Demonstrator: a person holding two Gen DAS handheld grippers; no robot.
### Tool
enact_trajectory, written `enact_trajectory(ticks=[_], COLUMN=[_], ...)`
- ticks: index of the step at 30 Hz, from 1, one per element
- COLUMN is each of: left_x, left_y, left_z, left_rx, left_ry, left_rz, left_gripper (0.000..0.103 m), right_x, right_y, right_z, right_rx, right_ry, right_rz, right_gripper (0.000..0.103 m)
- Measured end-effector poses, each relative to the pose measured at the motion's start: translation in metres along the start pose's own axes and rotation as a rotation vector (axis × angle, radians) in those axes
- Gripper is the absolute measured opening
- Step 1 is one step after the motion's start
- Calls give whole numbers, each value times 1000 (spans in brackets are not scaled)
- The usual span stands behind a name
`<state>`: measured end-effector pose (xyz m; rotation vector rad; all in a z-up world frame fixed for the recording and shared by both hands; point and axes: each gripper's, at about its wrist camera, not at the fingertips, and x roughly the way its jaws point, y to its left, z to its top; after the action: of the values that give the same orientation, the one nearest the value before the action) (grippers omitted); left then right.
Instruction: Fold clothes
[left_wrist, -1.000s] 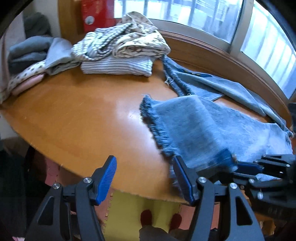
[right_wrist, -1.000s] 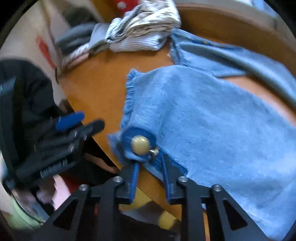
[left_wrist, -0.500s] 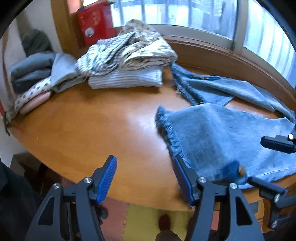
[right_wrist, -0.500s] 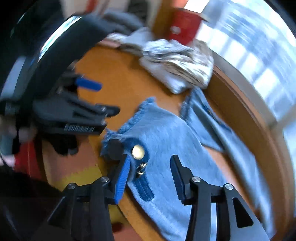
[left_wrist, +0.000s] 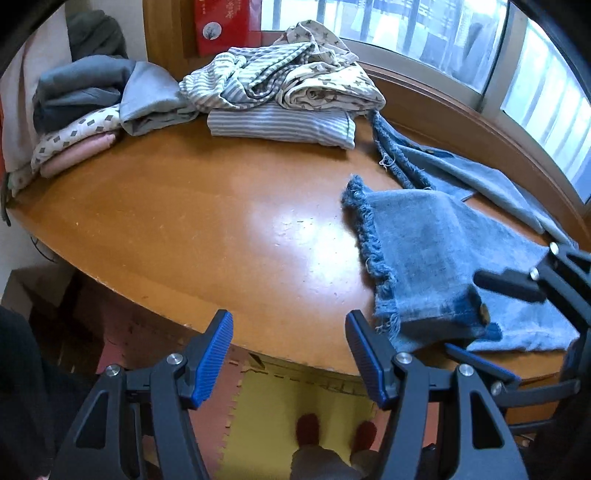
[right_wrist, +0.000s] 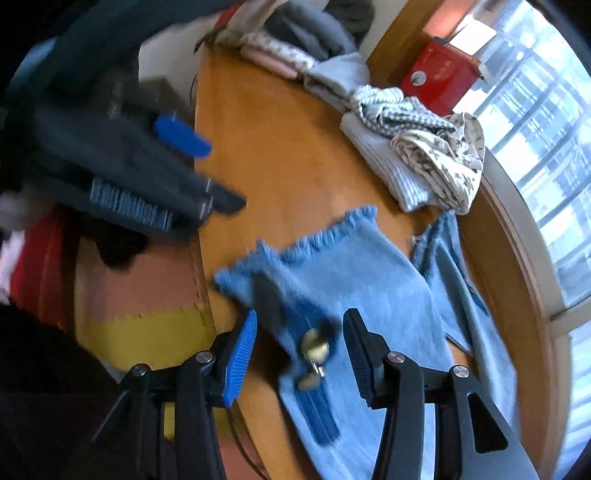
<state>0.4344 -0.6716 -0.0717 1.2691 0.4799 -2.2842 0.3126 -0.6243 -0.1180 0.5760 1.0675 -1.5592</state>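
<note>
Two tongs are in view above a round wooden table (left_wrist: 184, 221). The left tongs (left_wrist: 288, 354) stand spread apart with nothing between the blue pads (left_wrist: 212, 356), hanging over the near edge of the table, just beside the frayed hem of a pair of blue jeans (left_wrist: 424, 251). The right tongs (right_wrist: 299, 354) have just been opening; they now stand spread, and the waistband corner with its brass button (right_wrist: 314, 347) lies between the fingers without either pad pressing on it, though blur makes the exact gap hard to judge. The jeans lie spread on the right part of the table, one folded part toward the near edge and a leg trailing along the window side. At the far side sits a pile of striped and star-patterned clothes (left_wrist: 288, 92), and to its left a stack of grey, dotted and pink folded garments (left_wrist: 81, 110). A red box (left_wrist: 225, 26) stands behind them by the window.
</note>
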Motion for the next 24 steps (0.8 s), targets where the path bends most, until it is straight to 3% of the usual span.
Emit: enact_trajectory(ticks=[4,10,14,15,16,19,24], left_x=[1,3,5,5,4,2,1], left_y=[10,21,25,26,27,32,41], left_z=[2,2,2,2,2,1,1], left_rx=[-21,-33,-36,-36,-37,-42,-68], left_ry=[1,4,9,10,8,1,0], left_rz=[-12,-14,-17,-17,-15,-7,13], left_gripper=[61,61,61,61,61,61,61], right_x=[12,41,51,53,56,42,-40], right_y=[-2,8,-8,-13,-20,-57,-133], right_z=[11,16,26,28,30,37,20], right_rx=[36,-73,23,59,106,326,900], right_ry=[6,87,128,140,156,94,-223], right_rz=[31,-53,0,17,35,11,100], right_gripper=[52,51,51,39,9,8,8])
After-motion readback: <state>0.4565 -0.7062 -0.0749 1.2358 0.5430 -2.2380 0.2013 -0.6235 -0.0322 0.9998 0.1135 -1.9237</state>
